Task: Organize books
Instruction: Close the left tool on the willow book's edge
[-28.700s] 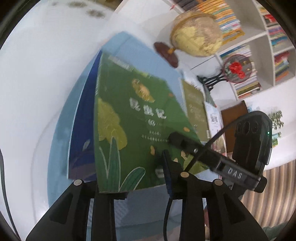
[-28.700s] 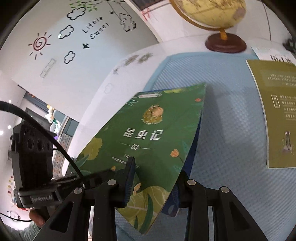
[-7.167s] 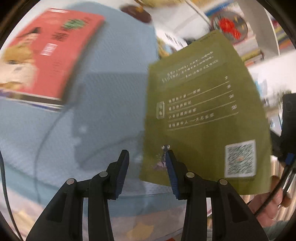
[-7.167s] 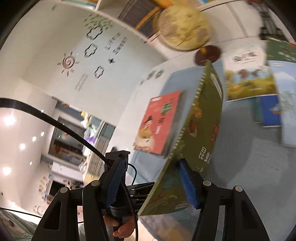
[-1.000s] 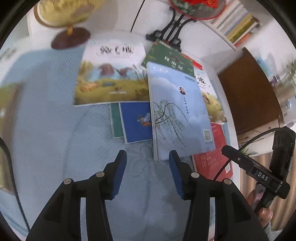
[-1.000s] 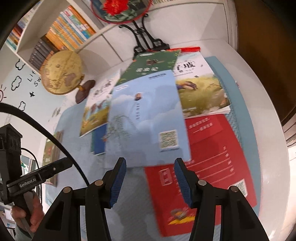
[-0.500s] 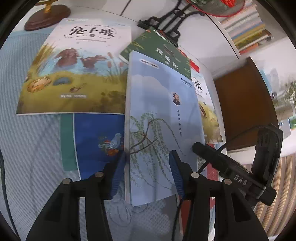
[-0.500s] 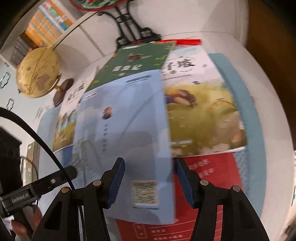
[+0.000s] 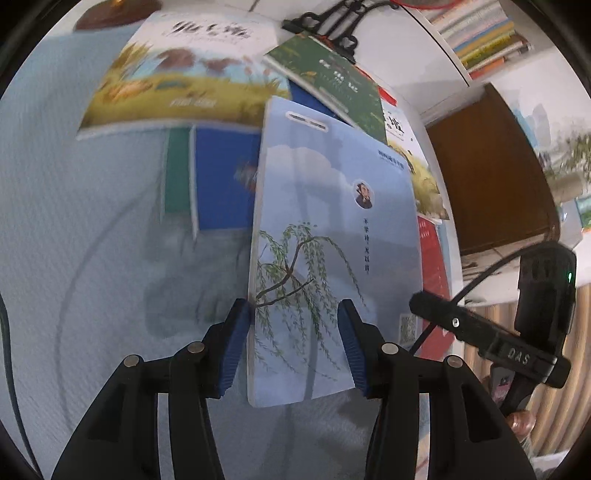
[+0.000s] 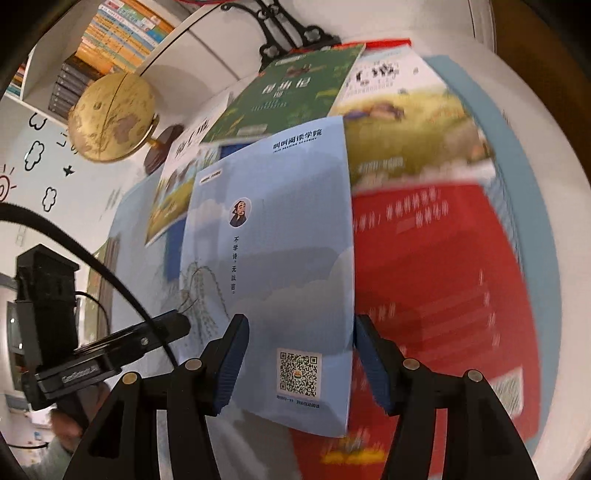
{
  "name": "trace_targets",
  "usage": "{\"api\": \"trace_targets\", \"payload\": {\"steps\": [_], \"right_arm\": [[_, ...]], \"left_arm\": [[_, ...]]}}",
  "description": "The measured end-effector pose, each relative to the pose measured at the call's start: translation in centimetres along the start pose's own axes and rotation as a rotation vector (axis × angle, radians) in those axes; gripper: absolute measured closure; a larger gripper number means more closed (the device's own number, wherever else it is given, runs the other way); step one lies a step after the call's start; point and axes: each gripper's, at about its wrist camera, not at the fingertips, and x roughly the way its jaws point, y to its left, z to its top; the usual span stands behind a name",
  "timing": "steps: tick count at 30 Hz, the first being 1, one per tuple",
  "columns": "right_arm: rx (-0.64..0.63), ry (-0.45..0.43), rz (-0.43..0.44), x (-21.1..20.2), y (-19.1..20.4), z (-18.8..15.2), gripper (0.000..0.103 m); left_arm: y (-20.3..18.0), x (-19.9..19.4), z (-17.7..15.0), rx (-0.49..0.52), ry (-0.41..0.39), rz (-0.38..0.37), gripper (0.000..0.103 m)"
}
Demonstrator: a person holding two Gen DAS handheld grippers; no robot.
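A light blue book with a willow tree [image 9: 332,240] lies on top of a spread of books on the blue mat [image 9: 74,258]. My left gripper [image 9: 293,343] hovers open over its near left part, one finger at the book's left edge. In the right wrist view the same blue book [image 10: 273,258] shows its QR code between the fingers of my right gripper [image 10: 303,363], which is open over its near right part, with the right finger beside the book's right edge. I cannot see any pad pressing on the book.
Under and around it lie a meadow picture book [image 9: 184,74], a dark green book [image 9: 332,85], a dark blue book [image 9: 221,184], a red book [image 10: 443,277] and a second meadow book [image 10: 406,140]. A globe [image 10: 110,118], a black stand [image 9: 325,22] and bookshelves are behind; a brown cabinet [image 9: 491,177] is on the right.
Both grippers have come down and closer to the light blue book, which now fills the gap between the fingers in each view. The right jaws stand slightly wider.
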Motion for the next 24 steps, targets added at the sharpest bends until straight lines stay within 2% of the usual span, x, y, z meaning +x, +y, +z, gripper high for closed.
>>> {"api": "trace_targets", "payload": {"steps": [5,8,11,14,16,19,20,21,23,24], "right_arm": [[-0.01,0.003,0.035,-1.0,0.3,-2.3,0.044],[-0.004,-0.001,0.059,-1.1,0.3,-2.9,0.044],[0.004,-0.034,0.125,-2.3,0.7,-3.3,0.041],[0.009,-0.072,0.241,-3.9,1.7,-3.3,0.041],[0.027,-0.088,0.387,-4.6,2.3,-2.9,0.041],[0.088,-0.098,0.523,-3.9,2.4,-2.5,0.029],[0.112,-0.093,0.519,-2.9,2.2,-2.3,0.029],[0.127,-0.076,0.475,-1.5,2.0,-2.0,0.029],[0.143,-0.063,0.42,0.0,1.7,-1.6,0.029],[0.154,-0.052,0.428,0.6,1.5,-1.4,0.029]], "left_arm": [[1.6,-0.6,-2.1,-0.087,0.006,-0.074,0.058],[1.7,-0.8,-2.7,-0.093,0.003,-0.078,0.058],[1.7,-1.0,-3.3,-0.087,-0.004,-0.075,0.058],[2.3,-1.2,-3.6,-0.101,-0.004,-0.104,0.058],[3.1,-1.3,-3.7,-0.123,0.002,-0.143,0.058],[4.8,-1.1,-3.7,-0.191,0.019,-0.235,0.058],[5.6,-1.0,-3.7,-0.225,0.024,-0.275,0.058],[6.2,-0.9,-3.8,-0.252,0.026,-0.302,0.058],[7.0,-0.9,-3.9,-0.281,0.026,-0.332,0.058],[7.1,-0.9,-3.9,-0.281,0.024,-0.334,0.058]]}}
